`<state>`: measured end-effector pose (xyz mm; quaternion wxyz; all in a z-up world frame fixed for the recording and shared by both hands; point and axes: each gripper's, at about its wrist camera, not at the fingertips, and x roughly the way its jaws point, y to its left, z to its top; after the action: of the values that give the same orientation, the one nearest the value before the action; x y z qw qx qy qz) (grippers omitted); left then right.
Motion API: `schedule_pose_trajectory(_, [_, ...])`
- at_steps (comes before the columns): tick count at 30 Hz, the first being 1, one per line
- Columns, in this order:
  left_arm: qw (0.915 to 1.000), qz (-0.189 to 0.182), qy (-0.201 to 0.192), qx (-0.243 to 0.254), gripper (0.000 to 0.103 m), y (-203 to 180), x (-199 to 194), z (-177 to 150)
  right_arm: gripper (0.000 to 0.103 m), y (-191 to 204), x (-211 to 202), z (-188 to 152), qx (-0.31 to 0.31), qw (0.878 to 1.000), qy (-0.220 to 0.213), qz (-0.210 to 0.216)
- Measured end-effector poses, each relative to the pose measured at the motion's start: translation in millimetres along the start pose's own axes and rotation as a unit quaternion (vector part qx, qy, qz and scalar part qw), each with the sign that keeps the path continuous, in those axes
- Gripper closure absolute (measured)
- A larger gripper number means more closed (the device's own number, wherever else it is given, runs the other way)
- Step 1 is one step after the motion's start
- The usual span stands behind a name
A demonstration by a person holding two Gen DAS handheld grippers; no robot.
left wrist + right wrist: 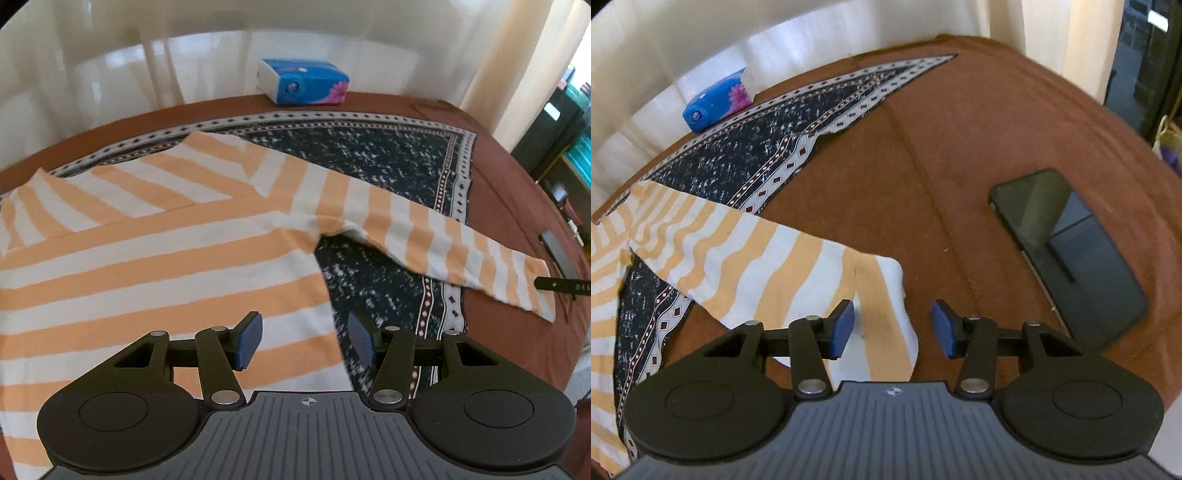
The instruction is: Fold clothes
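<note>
An orange-and-white striped long-sleeved shirt (155, 258) lies flat on a dark patterned cloth (388, 155). One sleeve is folded across its top; the other sleeve (443, 243) stretches out to the right. My left gripper (306, 341) hovers open over the shirt's right side edge, nothing between its blue pads. In the right wrist view the sleeve's cuff (886, 314) lies between the fingers of my right gripper (893, 328), which is open and not closed on it. The right gripper's tip (561, 285) shows at the sleeve end in the left wrist view.
A brown covered surface (960, 147) carries the cloth. A black phone (1067, 254) lies to the right of the cuff. A blue tissue pack (303, 81) sits at the far edge before pale curtains. The surface drops off on the right.
</note>
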<state>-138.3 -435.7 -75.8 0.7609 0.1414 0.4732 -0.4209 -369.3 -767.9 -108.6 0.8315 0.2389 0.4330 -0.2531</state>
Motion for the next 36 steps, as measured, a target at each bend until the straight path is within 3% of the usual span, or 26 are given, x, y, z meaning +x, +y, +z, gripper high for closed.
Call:
schedule_pose_trajectory(2, [1.0, 0.002, 0.004, 0.003, 0.036, -4, 5, 2, 0.051, -1, 0, 0, 0.001, 1.0, -0.005, 0.005])
schedule_pose_trajectory(3, [1.0, 0.003, 0.006, 0.004, 0.036, -5, 7, 3, 0.059, -1, 0, 1, 0.002, 1.0, -0.004, 0.009])
schedule_pose_trajectory(4, [0.9999, 0.004, 0.007, 0.005, 0.036, -7, 9, 5, 0.076, -2, 1, 2, 0.001, 1.0, -0.001, 0.017])
schedule_pose_trajectory(6, [0.9999, 0.006, 0.011, 0.008, 0.036, -11, 14, 7, 0.095, -5, 2, 6, 0.008, 0.999, 0.017, 0.041])
schedule_pose_trajectory(10, [0.9999, -0.001, 0.01, 0.007, 0.036, -11, 15, 8, 0.095, -2, -12, 19, 0.037, 0.996, 0.022, 0.082])
schedule_pose_trajectory(12, [0.9999, -0.013, 0.007, -0.001, 0.035, -8, 12, 9, 0.095, 8, -32, 30, 0.047, 0.991, 0.003, 0.123])
schedule_pose_trajectory(21, [0.9979, -0.024, -0.028, 0.054, 0.031, -5, -3, 8, 0.095, 125, -136, 105, -0.024, 0.951, -0.104, 0.289])
schedule_pose_trajectory(30, [0.9952, -0.067, -0.064, 0.033, 0.029, 26, -24, 8, 0.095, 269, -181, 138, -0.123, 0.913, -0.122, 0.37])
schedule_pose_trajectory(36, [0.9904, -0.074, -0.112, 0.031, 0.025, 26, -35, 12, 0.095, 342, -180, 131, -0.151, 0.901, -0.116, 0.389])
